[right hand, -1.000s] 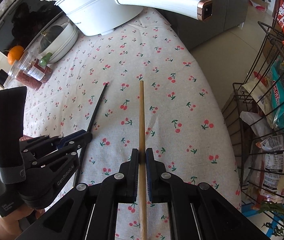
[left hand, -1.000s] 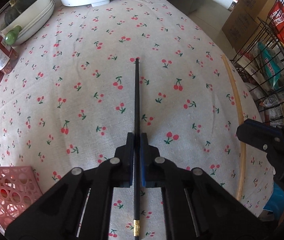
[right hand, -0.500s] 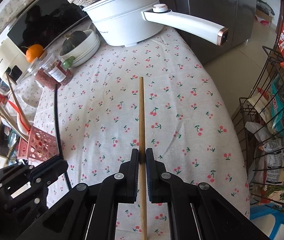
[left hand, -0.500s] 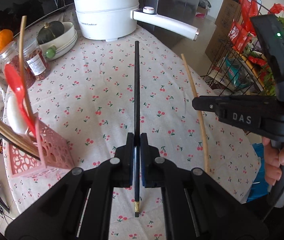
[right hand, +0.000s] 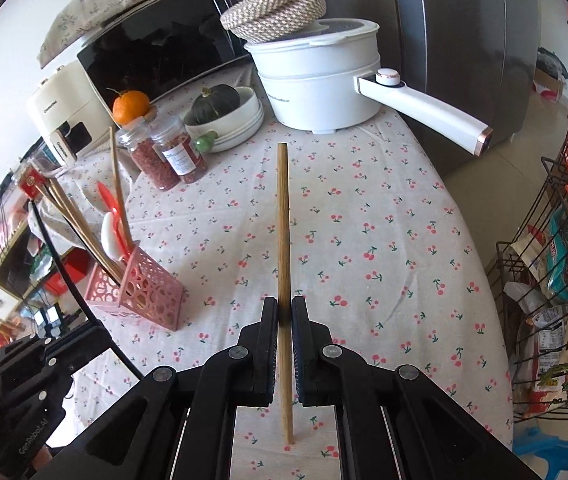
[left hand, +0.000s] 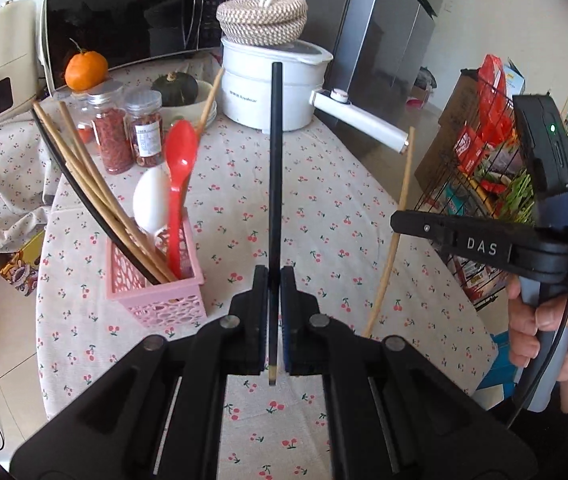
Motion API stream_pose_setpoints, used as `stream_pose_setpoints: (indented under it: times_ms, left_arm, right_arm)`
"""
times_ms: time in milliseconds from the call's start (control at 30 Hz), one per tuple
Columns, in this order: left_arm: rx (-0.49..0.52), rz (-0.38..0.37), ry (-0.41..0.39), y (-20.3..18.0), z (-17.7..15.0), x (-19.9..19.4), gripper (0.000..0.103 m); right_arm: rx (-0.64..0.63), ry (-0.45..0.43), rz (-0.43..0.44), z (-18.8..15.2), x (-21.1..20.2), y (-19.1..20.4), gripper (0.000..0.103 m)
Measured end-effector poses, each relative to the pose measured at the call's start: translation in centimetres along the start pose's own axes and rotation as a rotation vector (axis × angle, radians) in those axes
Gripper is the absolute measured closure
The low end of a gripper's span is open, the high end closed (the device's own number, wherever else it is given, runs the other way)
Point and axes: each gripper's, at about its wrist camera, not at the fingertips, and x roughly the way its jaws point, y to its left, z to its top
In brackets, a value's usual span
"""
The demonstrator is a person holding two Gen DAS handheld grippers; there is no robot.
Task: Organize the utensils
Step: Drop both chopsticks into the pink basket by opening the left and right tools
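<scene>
Left gripper point(left hand: 271, 280) is clamped tight on a black chopstick point(left hand: 274, 184), pinched near its gold-tipped back end, the long part sticking out forward and up over the table. Right gripper point(right hand: 284, 312) is likewise closed hard on a wooden chopstick point(right hand: 283, 240), held about a third up from its lower end. Neither stick touches the cherry-print tablecloth point(left hand: 324, 208)

Landmark: the pink basket point(left hand: 156, 284) on the cloth. In the left view it sits just left of the left gripper, already holding several wooden chopsticks point(left hand: 96, 196), one black stick, a red spoon point(left hand: 178, 184) and a white spoon point(left hand: 150, 200), all leaning out to the left. Two spice jars point(left hand: 128, 136) stand behind the basket, an orange point(left hand: 86, 70) further back left, a white electric pot point(left hand: 272, 92) with a woven lid behind and to the right. A hand point(left hand: 544, 332) grips the right tool far right of the basket

Versus a second ago: both tools have lifted and tilted up. Back then the left view was nearly all tablecloth with only a corner of the basket at the lower left; now the whole basket, jars, pot and microwave point(left hand: 132, 12) show. Right view then had the black stick low at the cloth beside the left tool; now the basket is in view at left and the pot is fully visible. The grip on both chopsticks is unchanged
</scene>
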Motion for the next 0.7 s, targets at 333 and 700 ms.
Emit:
stream_pose_setpoints:
  times_ms: [333, 700]
  left_arm:
    - [-0.124, -0.023, -0.229, 4.4, 3.0, -6.6, 0.097]
    - [-0.183, 0.04, -0.306, 7.3, 3.6, -8.7, 0.097]
  right_arm:
    - [-0.004, -0.161, 0.077, 1.8, -4.1, 2.8, 0.096]
    - [-0.011, -0.241, 0.169, 2.4, -6.7, 5.1, 0.096]
